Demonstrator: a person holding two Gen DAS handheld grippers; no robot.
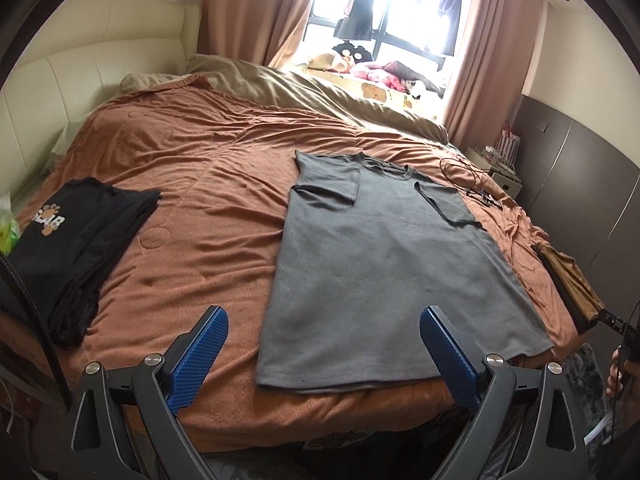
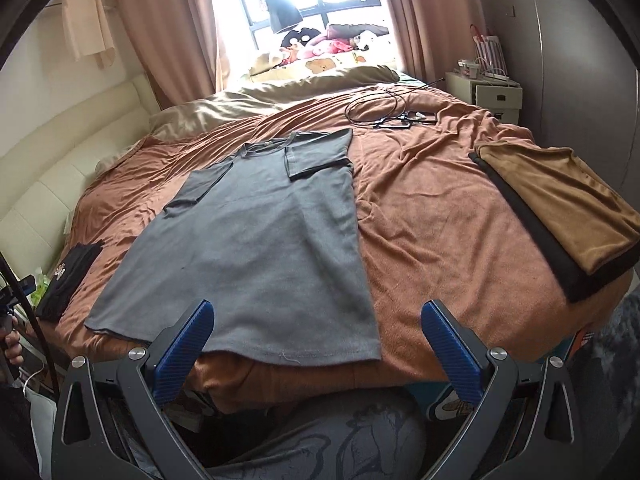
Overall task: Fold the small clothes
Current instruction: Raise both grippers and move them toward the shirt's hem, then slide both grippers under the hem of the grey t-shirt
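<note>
- Grey T-shirt (image 1: 384, 256) lies flat on the rust-brown blanket (image 1: 208, 184), hem at the near edge of the bed, collar toward the far window (image 1: 384, 12).
- Both sleeves are folded inward onto the body of the shirt; sides look narrowed, hem runs straight along the near bed edge.
- Left gripper (image 1: 324, 324) hovers over the near end of the bed, jaws spread wide, nothing between them; blue pads (image 1: 200, 360) sit on either side of the shirt's hem, not touching the cloth as far as can be seen.
- Right gripper (image 2: 318, 320) is also spread wide and empty, above the near right corner of the hem; left pad overlaps the shirt in view, contact cannot be told.
- Folded black clothes (image 1: 76, 240) with a paw-print logo lie at the left side of the bed, well apart from the shirt.
- Folded tan and black stack (image 2: 560, 208) sits at the right edge of the bed.
- Black cable (image 2: 384, 108) coiled on the blanket, far right of the shirt collar.
- Beige pillow (image 1: 320, 88) and soft toys (image 2: 320, 44) at the far side by the window.
- A hand (image 1: 618, 376) shows at the right edge of the left wrist view.
</note>
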